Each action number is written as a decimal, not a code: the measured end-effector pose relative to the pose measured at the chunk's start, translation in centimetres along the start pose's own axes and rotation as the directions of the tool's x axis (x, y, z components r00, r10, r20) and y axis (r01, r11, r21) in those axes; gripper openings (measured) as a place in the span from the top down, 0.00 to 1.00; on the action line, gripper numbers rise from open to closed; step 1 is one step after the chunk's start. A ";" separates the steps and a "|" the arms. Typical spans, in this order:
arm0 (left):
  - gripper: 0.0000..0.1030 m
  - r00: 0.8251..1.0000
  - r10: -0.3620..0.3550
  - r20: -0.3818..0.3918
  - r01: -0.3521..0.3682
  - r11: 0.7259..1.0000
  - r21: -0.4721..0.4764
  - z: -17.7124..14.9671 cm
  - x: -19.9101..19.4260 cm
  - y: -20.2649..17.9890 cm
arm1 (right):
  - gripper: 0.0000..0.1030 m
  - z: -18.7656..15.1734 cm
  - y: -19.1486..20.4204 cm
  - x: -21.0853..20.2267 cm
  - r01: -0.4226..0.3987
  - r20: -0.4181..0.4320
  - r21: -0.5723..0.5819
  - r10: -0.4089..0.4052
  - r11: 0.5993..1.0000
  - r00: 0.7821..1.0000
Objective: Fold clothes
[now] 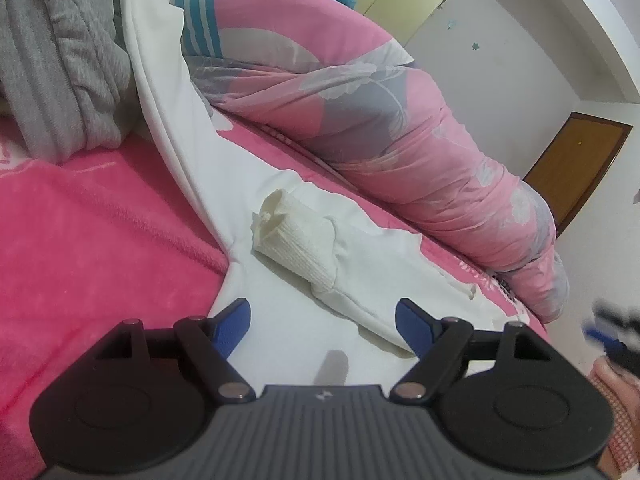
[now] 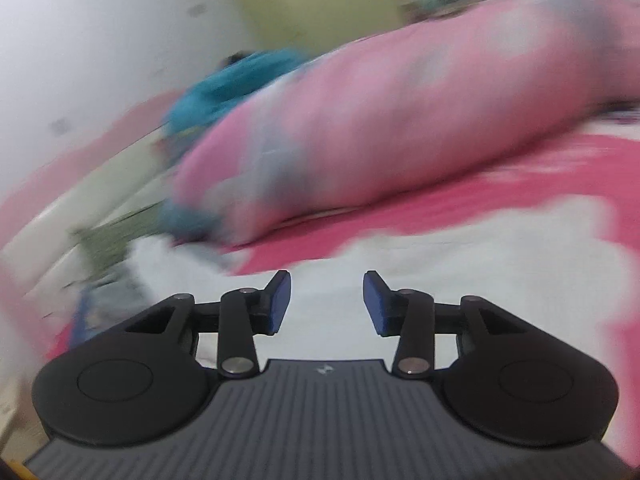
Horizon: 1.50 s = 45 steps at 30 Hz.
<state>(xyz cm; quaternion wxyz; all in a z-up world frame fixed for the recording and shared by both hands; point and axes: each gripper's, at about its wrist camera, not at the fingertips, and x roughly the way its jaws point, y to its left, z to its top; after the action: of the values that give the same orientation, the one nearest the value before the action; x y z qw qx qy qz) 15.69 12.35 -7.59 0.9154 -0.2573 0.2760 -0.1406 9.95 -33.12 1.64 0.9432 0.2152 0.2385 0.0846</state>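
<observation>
- Lying flat on the pink blanket (image 1: 100, 232), the white garment (image 1: 280, 320) has a ribbed cuff (image 1: 292, 236) folded across its middle.
- Left gripper (image 1: 322, 322) hovers over the cloth, jaws wide, nothing between them.
- Right gripper (image 2: 326, 304), jaws partly apart and empty, sits above the white fabric in a blurred view.
- A rolled pink quilt (image 1: 400, 120) lies at two o'clock of the garment.
</observation>
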 end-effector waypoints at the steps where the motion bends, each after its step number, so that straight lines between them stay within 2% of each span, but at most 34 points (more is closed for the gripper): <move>1: 0.22 1.000 0.002 0.003 -0.002 1.000 0.004 -0.1 0.1 0.0 | 0.62 -0.7 -1.6 -1.5 0.061 0.001 0.014 -0.061 0.998 0.998; 3: 0.21 1.000 0.004 0.010 -0.004 1.000 0.008 -0.2 0.1 0.0 | 0.61 -2.5 -4.8 -4.0 0.160 -0.024 0.052 -0.159 0.986 0.987; 6: 0.22 1.000 0.014 0.019 -0.014 1.000 0.006 -0.2 0.2 -0.1 | 0.61 -4.8 -7.1 -5.2 0.207 -0.076 0.063 -0.202 0.976 0.976; 9: 0.22 0.998 0.064 0.028 -0.066 0.996 0.053 0.0 0.0 -1.2 | 0.61 -5.9 -6.0 -4.3 0.192 -0.108 -0.083 -0.200 0.978 0.974; 12: 0.22 0.993 0.114 0.035 -0.118 0.984 0.136 0.2 -0.4 -3.0 | 0.57 -6.8 -4.7 -3.4 0.169 -0.124 -0.252 -0.205 0.953 0.971; 13: 0.22 0.992 0.123 0.037 -0.127 0.978 0.164 0.3 -0.5 -3.8 | 0.55 -7.0 -3.7 -2.6 0.168 -0.109 -0.327 -0.214 0.930 0.971; 15: 0.22 0.990 0.132 0.041 -0.137 0.966 0.220 0.4 -0.7 -5.5 | 0.53 -8.0 -1.9 -1.1 0.178 -0.080 -0.485 -0.246 0.856 0.966; 18: 0.22 0.991 0.126 0.047 -0.134 0.942 0.308 0.5 0.2 -8.6 | 0.57 -9.9 -0.4 1.3 0.256 -0.018 -0.670 -0.360 0.696 0.933; 19: 0.22 0.992 0.119 0.049 -0.129 0.932 0.339 0.5 0.9 -9.7 | 0.59 -10.2 -0.4 1.7 0.277 0.001 -0.696 -0.385 0.662 0.923; 20: 0.22 0.993 0.113 0.043 -0.121 0.923 0.366 0.2 1.8 -10.7 | 0.69 -10.5 -0.6 2.1 0.295 0.017 -0.713 -0.405 0.636 0.914; 21: 0.22 0.994 0.109 0.028 -0.112 0.915 0.388 0.0 2.9 -11.4 | 0.86 -10.6 -0.9 2.4 0.311 0.026 -0.718 -0.423 0.623 0.906; 22: 0.22 0.994 0.106 0.013 -0.102 0.907 0.408 -0.3 3.9 -12.1 | 0.91 -10.7 -1.3 2.5 0.332 0.034 -0.714 -0.442 0.617 0.896; 24: 0.25 0.991 0.130 -0.030 -0.104 0.898 0.427 -0.9 5.6 -12.8 | 0.96 -10.5 -2.1 2.0 0.376 0.067 -0.689 -0.463 0.619 0.884; 26: 0.34 0.983 0.165 -0.077 -0.116 0.892 0.437 -1.5 7.1 -13.2 | 0.96 -10.1 -3.0 1.3 0.416 0.091 -0.662 -0.484 0.623 0.870; 29: 0.35 0.976 0.183 -0.120 -0.111 0.887 0.449 -2.4 8.2 -13.4 | 0.97 -9.9 -4.4 0.0 0.449 0.099 -0.639 -0.511 0.625 0.854; 32: 0.35 0.974 0.186 -0.130 -0.107 0.883 0.457 -3.1 8.0 -13.2 | 0.96 -10.6 -6.3 0.0 0.438 0.040 -0.627 -0.536 0.644 0.843; 34: 0.35 0.975 0.184 -0.126 -0.106 0.880 0.463 -3.2 7.8 -13.1 | 0.96 -10.8 -6.7 0.0 0.432 0.025 -0.620 -0.534 0.655 0.845; 37: 0.35 0.977 0.172 -0.127 -0.095 0.882 0.462 -2.9 7.1 -13.0 | 0.91 -10.3 -6.6 -0.8 0.416 -0.012 -0.621 -0.539 0.664 0.842; 38: 0.35 0.980 0.159 -0.120 -0.087 0.882 0.463 -2.7 6.7 -12.9 | 0.86 -10.1 -6.5 -1.1 0.406 -0.029 -0.622 -0.538 0.670 0.842; 40: 0.33 0.987 0.123 -0.100 -0.064 0.885 0.462 -2.3 5.9 -12.9 | 0.79 -9.6 -6.3 -2.3 0.364 -0.070 -0.627 -0.516 0.688 0.854; 42: 0.30 0.993 0.089 -0.081 -0.042 0.887 0.460 -1.9 5.4 -12.8 | 0.66 -8.8 -6.1 -4.3 0.308 -0.122 -0.616 -0.474 0.725 0.872; 45: 0.29 0.994 0.066 -0.090 -0.021 0.902 0.431 -1.5 5.6 -12.0 | 0.59 -6.3 -6.1 -6.7 0.242 -0.165 -0.521 -0.375 0.819 0.912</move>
<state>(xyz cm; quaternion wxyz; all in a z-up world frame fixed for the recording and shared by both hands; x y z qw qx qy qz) 17.98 -0.46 -4.49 0.9370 -0.0355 0.2906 -0.1904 1.36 -38.05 -3.36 0.9279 -0.0854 0.3627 0.0145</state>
